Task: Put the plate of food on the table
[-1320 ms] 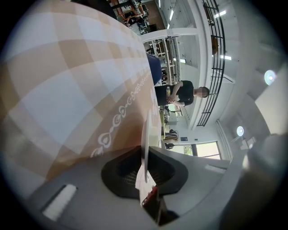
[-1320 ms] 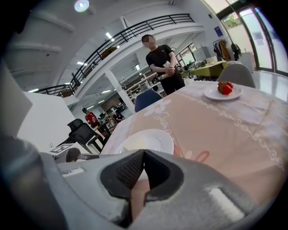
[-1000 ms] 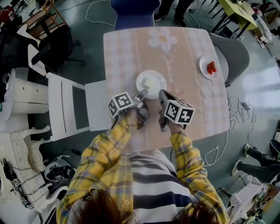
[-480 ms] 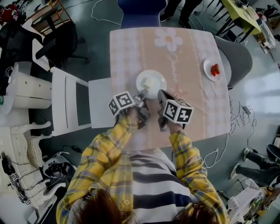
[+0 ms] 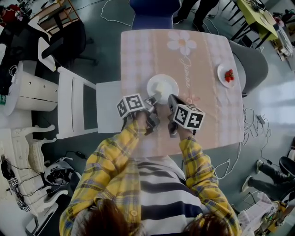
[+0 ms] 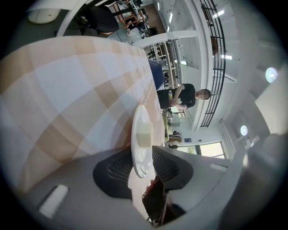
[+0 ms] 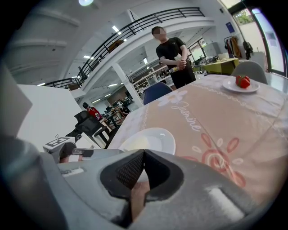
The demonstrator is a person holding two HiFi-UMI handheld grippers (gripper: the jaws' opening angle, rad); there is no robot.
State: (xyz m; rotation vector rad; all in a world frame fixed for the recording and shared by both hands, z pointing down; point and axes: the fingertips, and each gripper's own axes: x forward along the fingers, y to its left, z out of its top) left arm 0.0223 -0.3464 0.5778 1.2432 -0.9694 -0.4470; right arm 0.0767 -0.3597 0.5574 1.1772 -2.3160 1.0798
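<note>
A white plate (image 5: 162, 86) with a pale block of food (image 5: 161, 87) rests on the checked table (image 5: 138, 55). My left gripper (image 5: 151, 100) is at the plate's near-left rim. In the left gripper view the plate (image 6: 140, 114) stands edge-on between the jaws of the left gripper (image 6: 143, 168). They are opening, and a strip of cloth shows between the rim and one pad. My right gripper (image 5: 173, 99) sits beside the plate's near-right rim. Its pads meet with nothing between them in the right gripper view (image 7: 143, 155), and the plate (image 7: 155, 140) lies just beyond.
A small plate of strawberries (image 5: 227, 75) sits at the table's far right edge. A white chair (image 5: 76, 108) stands left of the table, a blue chair (image 5: 154, 14) at its far end and a grey one (image 5: 251, 60) at the right. A person (image 7: 173, 49) stands beyond the table.
The head view has drifted a little, so the table sits further right in the picture. Plate and both grippers keep their places on the table.
</note>
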